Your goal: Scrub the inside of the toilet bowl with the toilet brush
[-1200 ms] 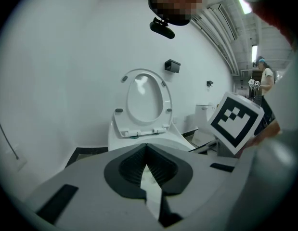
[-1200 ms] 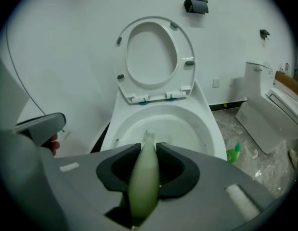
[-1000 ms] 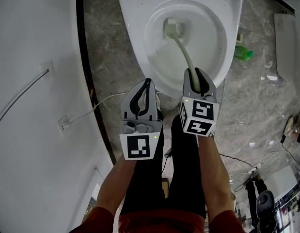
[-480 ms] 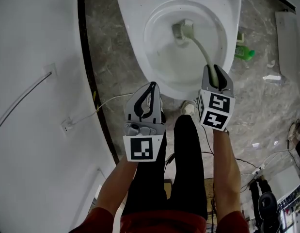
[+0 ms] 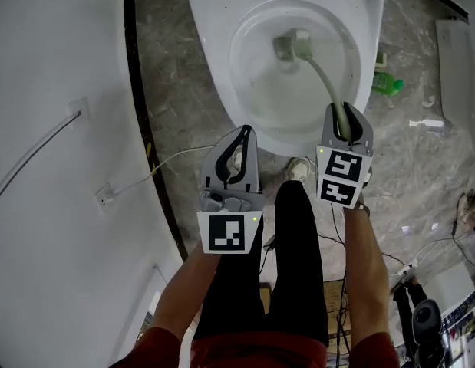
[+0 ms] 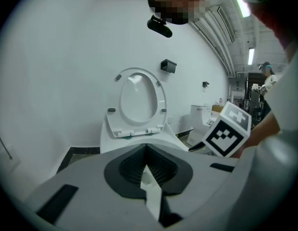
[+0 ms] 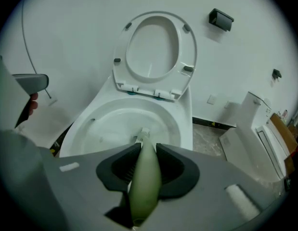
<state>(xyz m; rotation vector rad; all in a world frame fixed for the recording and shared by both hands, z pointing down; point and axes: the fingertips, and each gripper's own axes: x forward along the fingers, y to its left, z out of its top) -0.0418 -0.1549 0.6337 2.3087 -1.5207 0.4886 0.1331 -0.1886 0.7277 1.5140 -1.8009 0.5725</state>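
Right gripper view: jaws clamped on the fat upper end of the toilet brush [image 7: 145, 177], pale green handle, dark pads pressing both sides. Brush head [image 7: 140, 136] is down inside the toilet bowl [image 7: 185, 117]. Seat and lid [image 7: 156, 52] are raised against the wall.

Head view: the head sits at the far side of the basin, near the outlet. The curved shaft runs back to the right gripper [image 5: 343, 117].

Handling, by judgement:
- Light plastic.
- The thin curved shaft probably gives a little under a hard push.
- Bristles soft.
- The handle looks smooth, so it is likely slick if wet.
- The thick end is the sensible hold: most for the pads to bite on, and the longest reach.

Pose: the right forearm is stretched forward, with the gripper over the near right rim and angled forward and down along the handle. The left gripper [image 5: 241, 140] has its jaws together on nothing. It is held level beside the right one, just short of the near left rim and well apart from the brush.
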